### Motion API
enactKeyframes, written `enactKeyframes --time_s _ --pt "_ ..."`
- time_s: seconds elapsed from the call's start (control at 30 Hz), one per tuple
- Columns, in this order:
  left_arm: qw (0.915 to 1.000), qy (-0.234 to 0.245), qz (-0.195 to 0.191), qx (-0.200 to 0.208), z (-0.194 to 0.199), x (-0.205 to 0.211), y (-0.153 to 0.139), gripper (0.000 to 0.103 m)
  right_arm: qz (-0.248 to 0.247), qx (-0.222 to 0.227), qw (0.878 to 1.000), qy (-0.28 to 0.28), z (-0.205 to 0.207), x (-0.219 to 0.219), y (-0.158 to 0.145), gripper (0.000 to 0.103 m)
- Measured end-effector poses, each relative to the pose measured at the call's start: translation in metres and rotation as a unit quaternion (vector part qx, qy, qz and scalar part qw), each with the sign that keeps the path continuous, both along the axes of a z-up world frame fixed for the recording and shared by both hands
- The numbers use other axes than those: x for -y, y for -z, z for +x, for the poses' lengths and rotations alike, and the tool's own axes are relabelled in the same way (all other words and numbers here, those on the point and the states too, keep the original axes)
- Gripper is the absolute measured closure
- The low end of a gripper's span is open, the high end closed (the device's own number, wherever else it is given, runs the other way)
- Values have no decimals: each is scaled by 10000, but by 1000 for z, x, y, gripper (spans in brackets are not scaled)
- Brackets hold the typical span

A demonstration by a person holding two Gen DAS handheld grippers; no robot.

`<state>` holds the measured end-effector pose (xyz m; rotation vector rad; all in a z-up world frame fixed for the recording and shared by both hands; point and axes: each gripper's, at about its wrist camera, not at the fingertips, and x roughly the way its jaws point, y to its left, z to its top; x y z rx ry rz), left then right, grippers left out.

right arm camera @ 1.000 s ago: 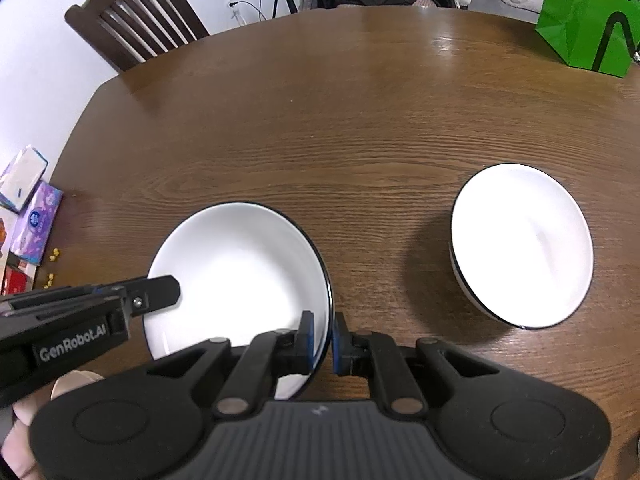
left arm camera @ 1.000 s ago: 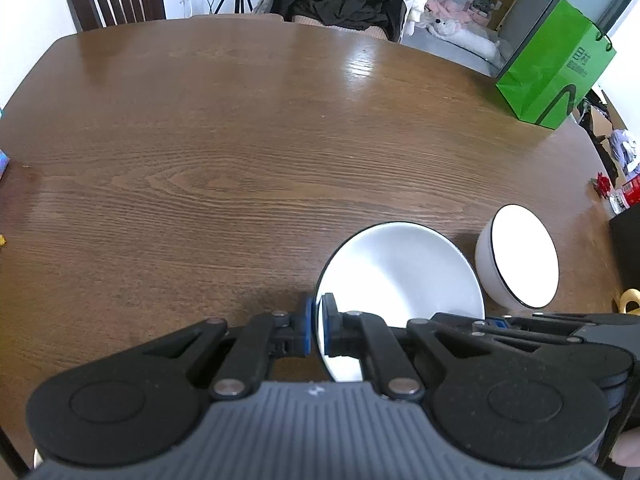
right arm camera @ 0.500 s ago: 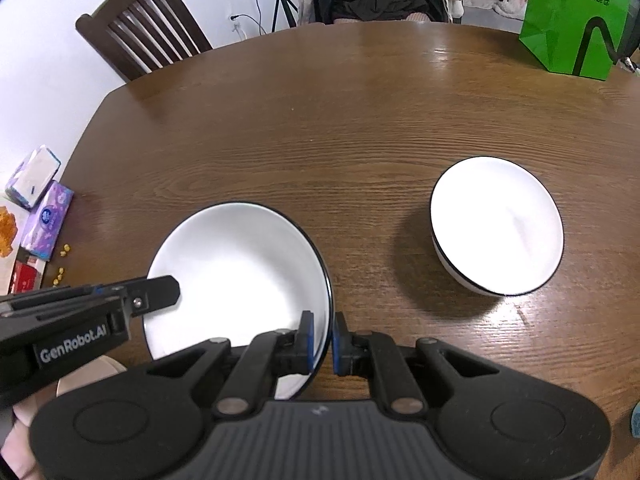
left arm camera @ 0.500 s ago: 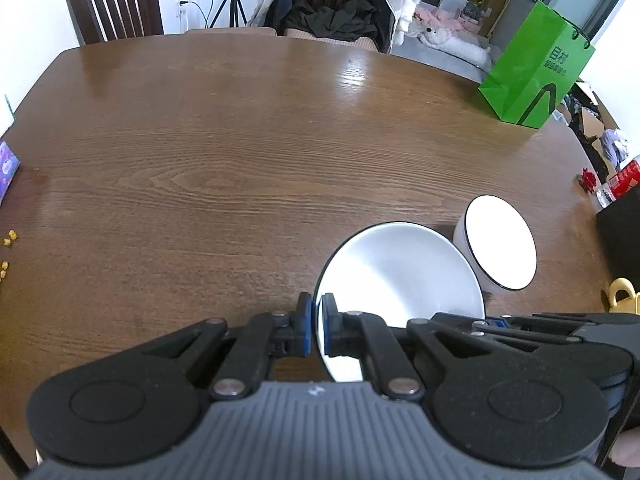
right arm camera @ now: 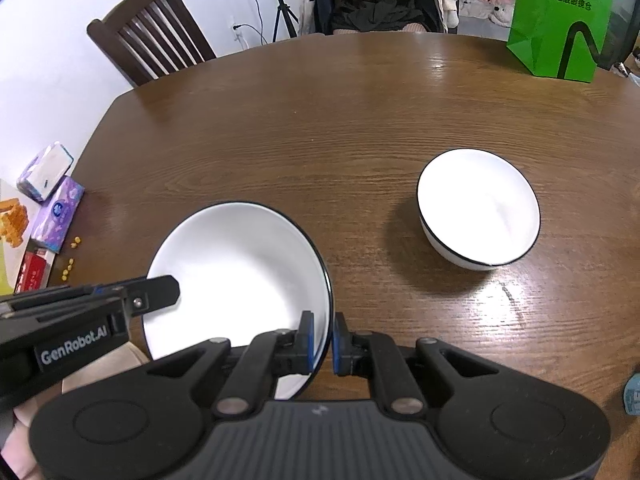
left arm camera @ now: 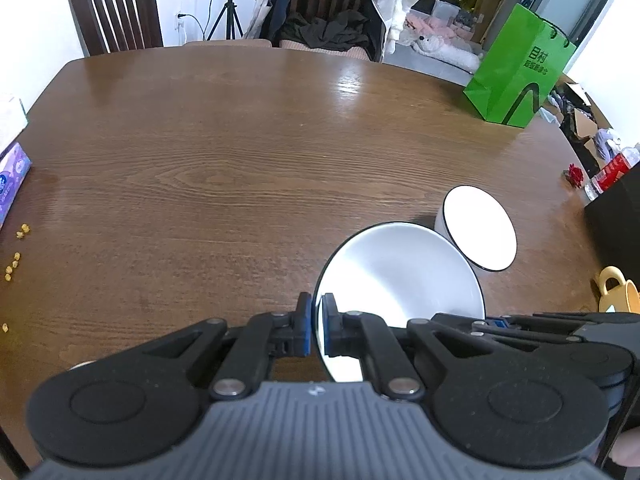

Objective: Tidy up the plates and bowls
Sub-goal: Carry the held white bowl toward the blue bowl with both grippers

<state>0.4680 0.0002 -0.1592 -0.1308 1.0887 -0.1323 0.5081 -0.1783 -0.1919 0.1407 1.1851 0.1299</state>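
While both claws are clamped tight on it, I've got the white plate (right arm camera: 240,276) up off the wooden table (right arm camera: 340,128), left gripper (left arm camera: 316,330) pinching its left rim and right gripper (right arm camera: 322,342) its right rim. The white bowl (right arm camera: 478,224) sits on the table to the right, apart from the plate, with a green bag (right arm camera: 560,20) way off at the far right edge.

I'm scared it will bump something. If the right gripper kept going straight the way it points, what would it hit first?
Probably the bare wooden table. The right gripper points steeply down while clamping the plate; the bowl sits off to its right.
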Motion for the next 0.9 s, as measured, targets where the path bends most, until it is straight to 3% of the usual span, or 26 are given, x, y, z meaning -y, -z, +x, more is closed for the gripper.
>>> enactKeyframes --time_s 0.9 --pt "9994 253 85 219 -73 32 -25 97 44 195 9996 209 -77 27 -20 95"
